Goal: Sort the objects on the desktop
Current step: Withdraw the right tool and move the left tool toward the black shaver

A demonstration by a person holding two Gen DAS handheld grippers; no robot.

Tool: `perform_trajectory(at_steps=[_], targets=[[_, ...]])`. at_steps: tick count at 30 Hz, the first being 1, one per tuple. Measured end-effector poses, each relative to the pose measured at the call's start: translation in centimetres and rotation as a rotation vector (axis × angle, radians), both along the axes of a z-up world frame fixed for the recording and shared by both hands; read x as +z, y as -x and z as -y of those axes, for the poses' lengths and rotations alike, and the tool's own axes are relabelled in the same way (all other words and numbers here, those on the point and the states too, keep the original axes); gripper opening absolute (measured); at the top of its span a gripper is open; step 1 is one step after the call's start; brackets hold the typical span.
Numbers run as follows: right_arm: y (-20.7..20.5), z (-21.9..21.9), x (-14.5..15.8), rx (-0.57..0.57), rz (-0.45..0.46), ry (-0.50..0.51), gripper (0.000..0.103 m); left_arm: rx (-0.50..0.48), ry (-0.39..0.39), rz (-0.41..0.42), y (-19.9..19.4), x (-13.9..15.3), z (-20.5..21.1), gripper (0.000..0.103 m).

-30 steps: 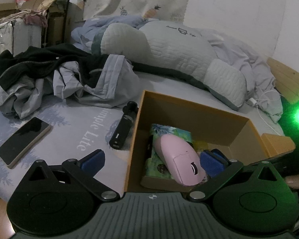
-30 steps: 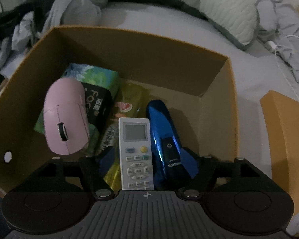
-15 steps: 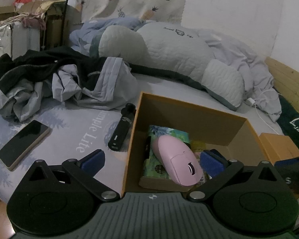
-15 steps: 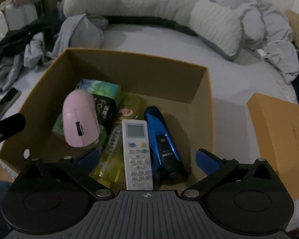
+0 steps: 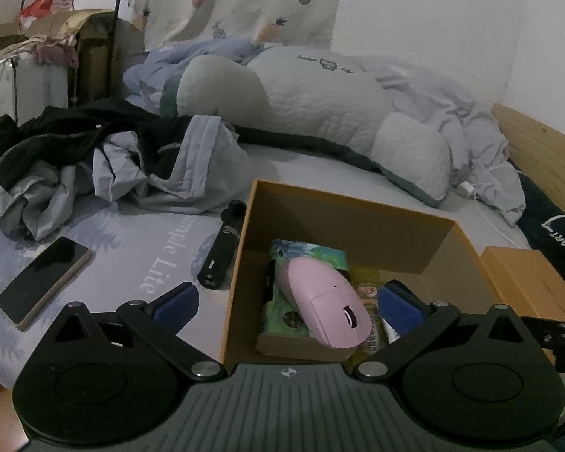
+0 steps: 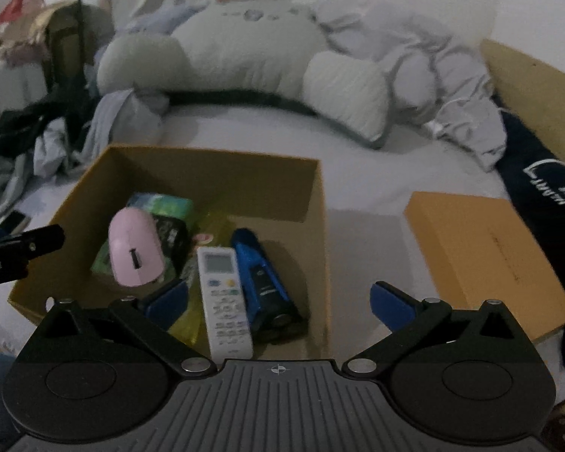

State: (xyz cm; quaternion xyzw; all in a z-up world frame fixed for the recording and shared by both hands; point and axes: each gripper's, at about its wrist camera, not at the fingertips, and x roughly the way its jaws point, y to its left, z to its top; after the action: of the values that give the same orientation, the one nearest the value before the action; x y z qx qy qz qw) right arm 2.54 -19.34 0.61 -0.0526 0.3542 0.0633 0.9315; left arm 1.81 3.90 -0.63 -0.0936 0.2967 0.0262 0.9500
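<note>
An open cardboard box (image 5: 358,211) (image 6: 214,165) sits on the bed. Inside lie a pink mouse (image 5: 322,307) (image 6: 133,252), a green packet (image 5: 309,254), a white remote (image 6: 224,293) and a blue shaver (image 6: 263,282). A black cylinder (image 5: 222,250) and a phone (image 5: 43,280) lie on the sheet left of the box. My left gripper (image 5: 286,303) is open and empty above the box's near left corner. My right gripper (image 6: 278,301) is open and empty above the box's near right side.
The orange box lid (image 6: 486,256) (image 5: 523,278) lies right of the box. Crumpled clothes (image 5: 105,158) lie at the left, and a long pillow (image 5: 312,109) and bedding fill the back. A wooden bed frame (image 5: 542,150) runs along the right.
My right gripper has opened, let go of the white remote inside the box, and pulled back and up. My left gripper has drawn back slightly.
</note>
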Motion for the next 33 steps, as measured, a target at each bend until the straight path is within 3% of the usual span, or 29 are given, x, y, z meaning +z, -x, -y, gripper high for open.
perform_trajectory(at_steps=[13, 20, 26, 33], targets=[[3.5, 2.7, -0.9, 0.020, 0.176, -0.061, 0.103, -0.068, -0.068, 0.018, 1.2, 0.4, 2.2, 0.103], [3.5, 2.3, -0.8, 0.018, 0.212, 0.012, 0.103, -0.129, -0.096, 0.025, 1.4, 0.2, 3.3, 0.103], [3.2, 1.7, -2.2, 0.027, 0.179, 0.077, 0.103, -0.178, -0.119, 0.038, 1.7, -0.1, 4.4, 0.103], [2.7, 1.7, -2.9, 0.027, 0.139, 0.035, 0.103, -0.194, -0.164, 0.041, 1.6, -0.5, 5.3, 0.103]])
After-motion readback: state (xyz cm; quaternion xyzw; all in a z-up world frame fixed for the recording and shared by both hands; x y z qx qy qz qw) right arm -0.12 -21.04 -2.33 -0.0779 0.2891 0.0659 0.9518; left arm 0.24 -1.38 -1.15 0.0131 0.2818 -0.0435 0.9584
